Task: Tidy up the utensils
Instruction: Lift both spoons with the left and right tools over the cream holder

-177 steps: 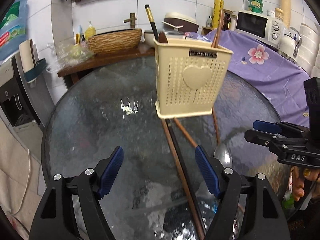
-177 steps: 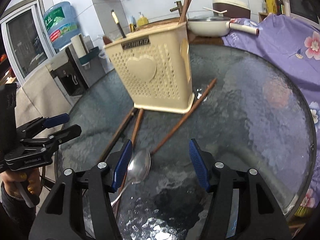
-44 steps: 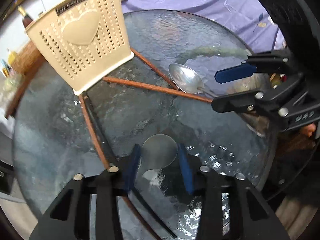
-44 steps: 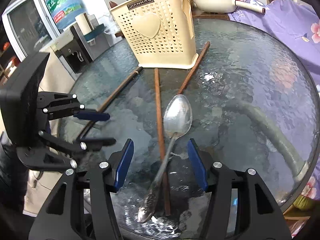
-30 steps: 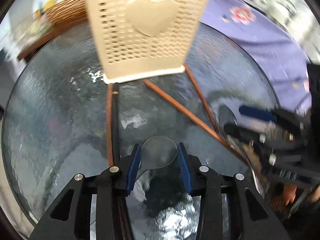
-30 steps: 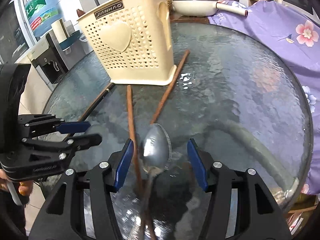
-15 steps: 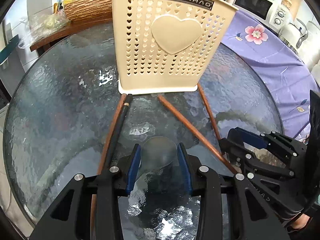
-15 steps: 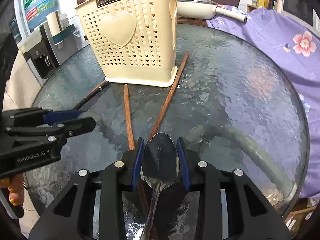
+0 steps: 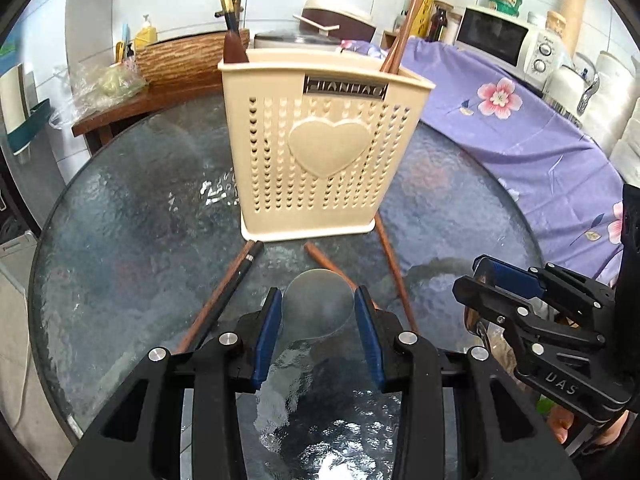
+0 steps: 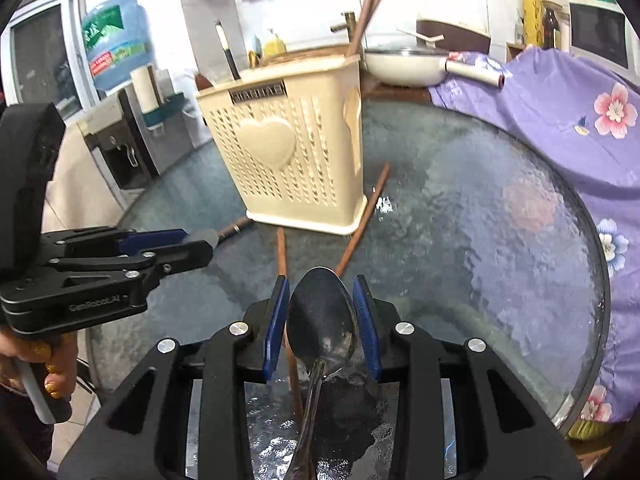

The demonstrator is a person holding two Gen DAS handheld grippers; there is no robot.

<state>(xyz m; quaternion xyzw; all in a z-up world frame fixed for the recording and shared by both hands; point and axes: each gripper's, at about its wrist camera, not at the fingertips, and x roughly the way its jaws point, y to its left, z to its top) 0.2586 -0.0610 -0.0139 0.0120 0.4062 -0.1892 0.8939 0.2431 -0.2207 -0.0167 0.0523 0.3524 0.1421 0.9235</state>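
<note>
A cream perforated utensil basket stands on the round glass table and holds chopsticks and a dark-handled utensil. My left gripper is shut on a spoon's round bowl, in front of the basket. My right gripper is shut on a metal spoon, bowl forward, its handle running back under the camera. Brown chopsticks and a black-tipped chopstick lie on the glass near the basket's base. Each gripper shows in the other's view: the left, the right.
A purple flowered cloth covers the counter to the right, with a microwave behind it. A wooden side table with a woven basket stands behind the table. A water dispenser stands at the left. A white pan sits behind the basket.
Both grippers have risen from the table with their spoons and now face the basket more level. The right gripper's spoon is off the glass.
</note>
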